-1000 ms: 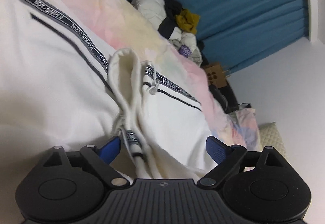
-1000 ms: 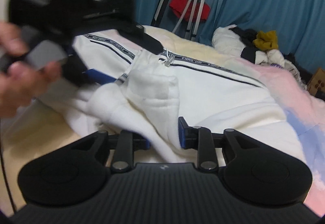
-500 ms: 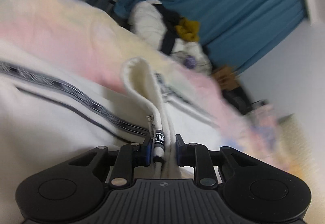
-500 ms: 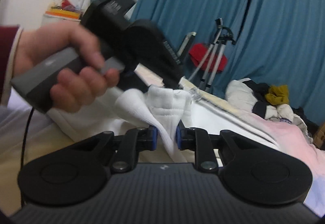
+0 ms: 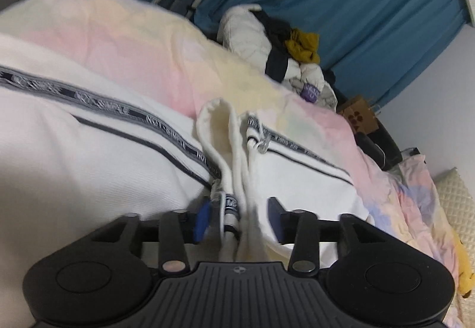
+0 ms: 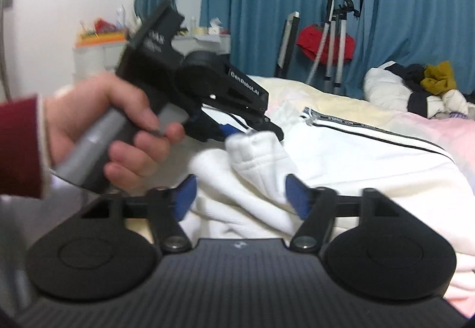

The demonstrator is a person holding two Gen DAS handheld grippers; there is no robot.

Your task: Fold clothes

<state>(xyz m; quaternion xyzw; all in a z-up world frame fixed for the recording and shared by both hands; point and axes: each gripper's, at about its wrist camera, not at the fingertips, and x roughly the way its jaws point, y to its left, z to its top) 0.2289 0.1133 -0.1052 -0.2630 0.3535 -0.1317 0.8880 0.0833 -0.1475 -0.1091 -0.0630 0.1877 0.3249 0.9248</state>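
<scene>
A white sweat garment (image 5: 74, 155) with a dark lettered stripe lies on the bed; it also shows in the right wrist view (image 6: 371, 161). Its ribbed edge and drawstring (image 5: 231, 206) stand bunched between the left gripper's (image 5: 237, 219) pads, which are apart and loose around the fabric. The right gripper (image 6: 240, 194) is open, with a fold of the white fabric (image 6: 258, 155) lying between its blue pads. The left gripper, held by a hand (image 6: 118, 132), shows in the right wrist view just left of that fold.
A pastel pink and yellow blanket (image 5: 154, 39) covers the bed. A pile of clothes (image 5: 282, 39) lies at the far end. Blue curtains (image 6: 386, 1), a tripod and red cloth (image 6: 326, 39) stand behind. A cardboard box (image 5: 359, 117) sits beside the bed.
Both grippers were shut on the white fabric half a second ago and have opened. The garment has dropped back onto the bed.
</scene>
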